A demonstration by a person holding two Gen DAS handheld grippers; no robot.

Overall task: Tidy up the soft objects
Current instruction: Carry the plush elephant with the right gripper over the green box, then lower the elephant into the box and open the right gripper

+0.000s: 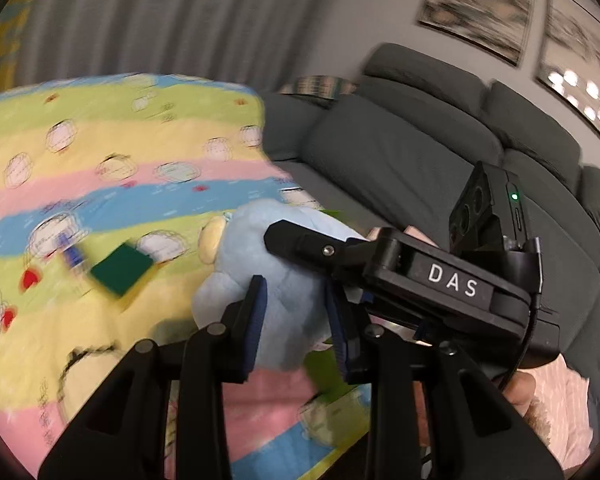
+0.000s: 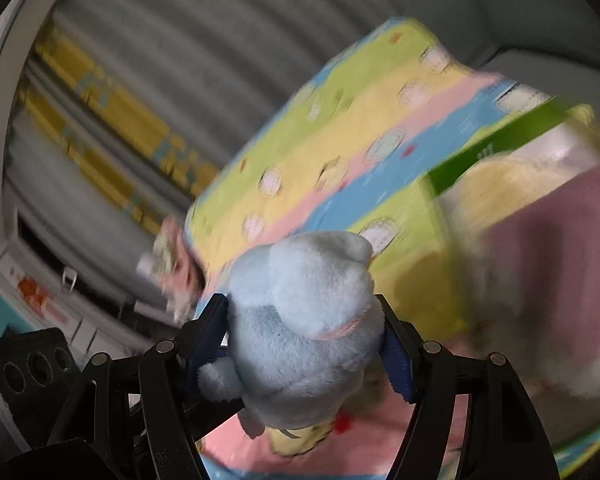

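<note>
A light blue plush toy [image 1: 276, 276] is held above the striped pastel blanket [image 1: 100, 152]. My left gripper [image 1: 294, 312] is shut on its lower part, blue pads pressing both sides. My right gripper [image 1: 300, 236] comes in from the right in the left wrist view and also grips the toy. In the right wrist view the right gripper [image 2: 304, 320] is shut on the same blue plush [image 2: 300, 320], over the blanket [image 2: 340, 140]. A clear bin with a green rim [image 2: 496, 148] at the right holds a yellow plush [image 2: 496, 184] and a pink plush [image 2: 552, 256].
A green-and-yellow sponge [image 1: 122, 270] and a small blue item [image 1: 72, 256] lie on the blanket. A grey sofa [image 1: 420, 152] runs along the right under framed pictures [image 1: 476, 4]. Grey curtains [image 2: 180, 40] hang behind. A crumpled pink cloth [image 2: 176, 264] lies at the blanket's edge.
</note>
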